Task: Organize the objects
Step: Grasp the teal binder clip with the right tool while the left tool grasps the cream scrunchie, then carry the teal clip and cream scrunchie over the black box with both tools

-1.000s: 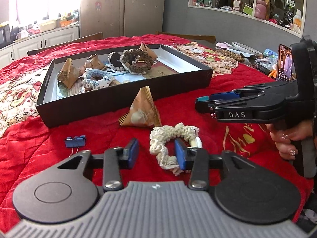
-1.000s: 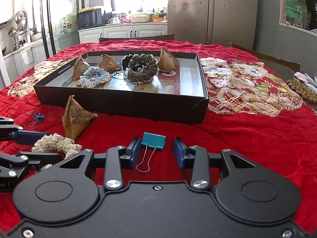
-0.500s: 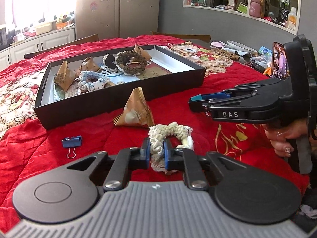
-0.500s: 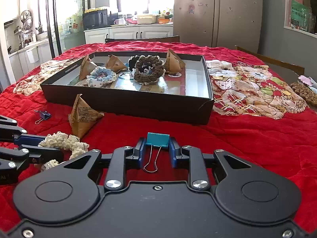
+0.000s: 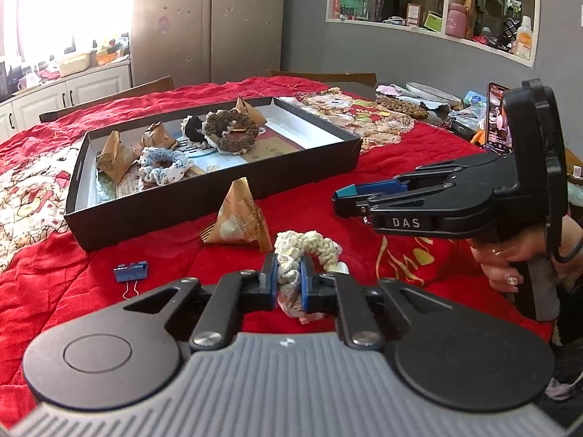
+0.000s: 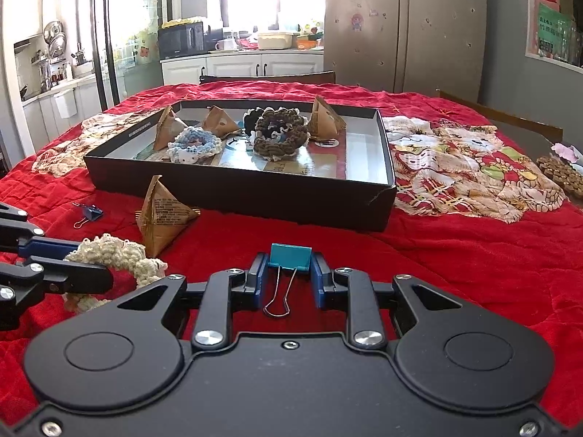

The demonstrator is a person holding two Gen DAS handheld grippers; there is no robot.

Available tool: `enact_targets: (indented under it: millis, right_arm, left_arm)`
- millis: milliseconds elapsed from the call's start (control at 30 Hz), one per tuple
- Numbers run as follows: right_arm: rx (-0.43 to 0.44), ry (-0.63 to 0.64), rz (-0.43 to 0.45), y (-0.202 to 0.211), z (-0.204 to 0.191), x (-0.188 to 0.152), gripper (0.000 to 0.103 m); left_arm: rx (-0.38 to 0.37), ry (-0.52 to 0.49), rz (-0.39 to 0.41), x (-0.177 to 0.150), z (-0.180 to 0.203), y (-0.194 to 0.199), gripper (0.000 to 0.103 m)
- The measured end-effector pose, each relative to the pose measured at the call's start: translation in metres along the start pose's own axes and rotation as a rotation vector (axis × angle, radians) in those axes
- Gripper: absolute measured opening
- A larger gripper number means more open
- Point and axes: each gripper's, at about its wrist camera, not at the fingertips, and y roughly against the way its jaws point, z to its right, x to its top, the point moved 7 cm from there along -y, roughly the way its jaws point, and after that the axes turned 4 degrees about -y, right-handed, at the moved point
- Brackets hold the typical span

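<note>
With left gripper (image 5: 288,276) pinching the cream scrunchie (image 5: 309,251) and right gripper (image 6: 288,276) clamped on the teal clip (image 6: 290,256), both just in front of the black tray (image 6: 233,185), lift straight (no dragging on cloth), then carry over the near wall.
</note>
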Motion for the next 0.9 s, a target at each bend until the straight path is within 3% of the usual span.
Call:
enact_targets:
  millis: [900]
  right_arm:
    - [-0.002,0.037,0.047,0.013,-0.007,0.007,0.024]
  left_arm:
    - [0.0,-0.016,0.058,0.013,0.005,0.017,0.014]
